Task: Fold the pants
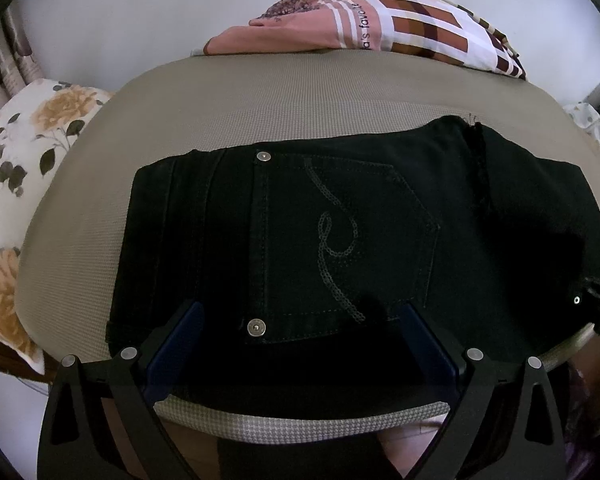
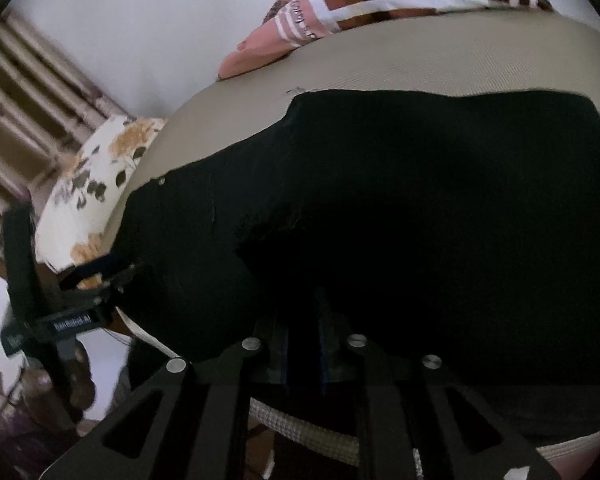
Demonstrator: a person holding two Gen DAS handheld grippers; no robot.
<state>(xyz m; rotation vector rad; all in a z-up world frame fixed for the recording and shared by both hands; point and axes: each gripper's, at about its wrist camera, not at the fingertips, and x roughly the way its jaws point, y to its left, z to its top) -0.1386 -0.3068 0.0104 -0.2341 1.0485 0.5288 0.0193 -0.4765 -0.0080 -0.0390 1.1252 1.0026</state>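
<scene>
Black denim pants (image 1: 340, 232) lie folded on the beige woven cushion (image 1: 220, 120); left gripper (image 1: 300, 340) fingers wide over the waistband, right gripper (image 2: 304, 344) fingers narrow — whether pinching cloth, unclear. Next: one more fold.

Pants (image 1: 340, 220) lie on the bed (image 1: 220, 100), a pillow (image 1: 28, 152) to their left.

The pants (image 1: 340, 240) are matt black denim with shiny metal rivets (image 1: 256, 327) and a sequined pocket swirl (image 1: 332, 248). The bed (image 1: 220, 112) cover is coarse woven beige cloth. The pillow (image 1: 12, 184) is smooth printed cotton.
</scene>
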